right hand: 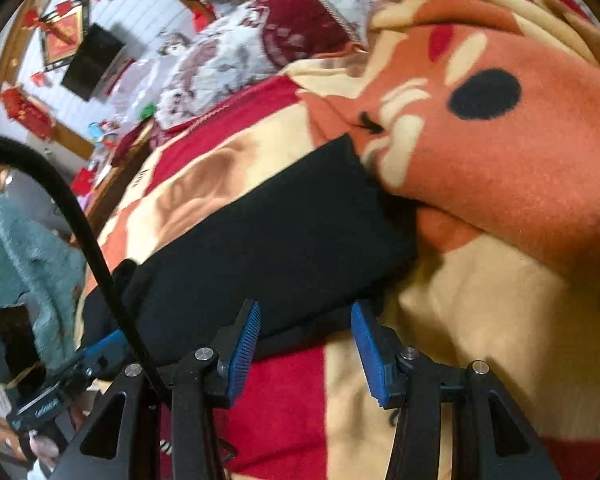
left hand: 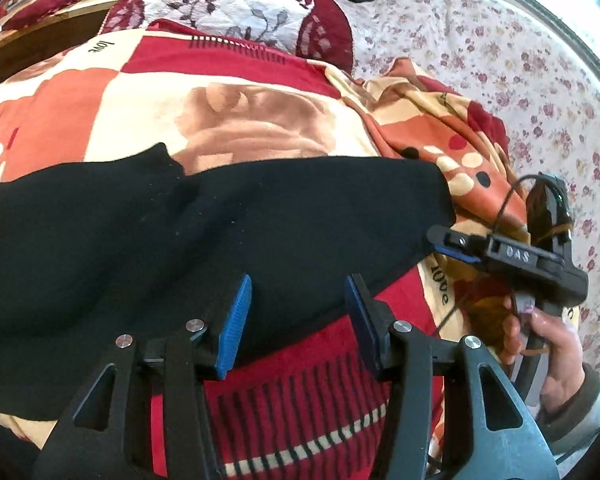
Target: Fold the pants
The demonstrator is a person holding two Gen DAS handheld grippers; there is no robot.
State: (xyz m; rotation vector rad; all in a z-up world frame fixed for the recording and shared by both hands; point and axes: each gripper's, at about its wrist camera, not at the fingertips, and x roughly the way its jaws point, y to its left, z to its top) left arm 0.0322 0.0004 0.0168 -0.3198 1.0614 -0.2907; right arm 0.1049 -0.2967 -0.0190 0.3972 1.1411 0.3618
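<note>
Hovering with both blue-padded black grippers, left [left hand: 298, 320] and right [right hand: 306, 340], fingers spread and empty, at the near edge of the black knit pants [left hand: 204, 232] lying flat on the red-and-cream blanket [left hand: 228, 108]; best pinching the doubled edge squarely before folding.

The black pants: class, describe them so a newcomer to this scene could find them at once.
Start at the big red, orange and cream blanket covering the bed. The pants lie flat across it, just ahead of both open grippers. They are the only plain black cloth among patterned bedding.
</note>
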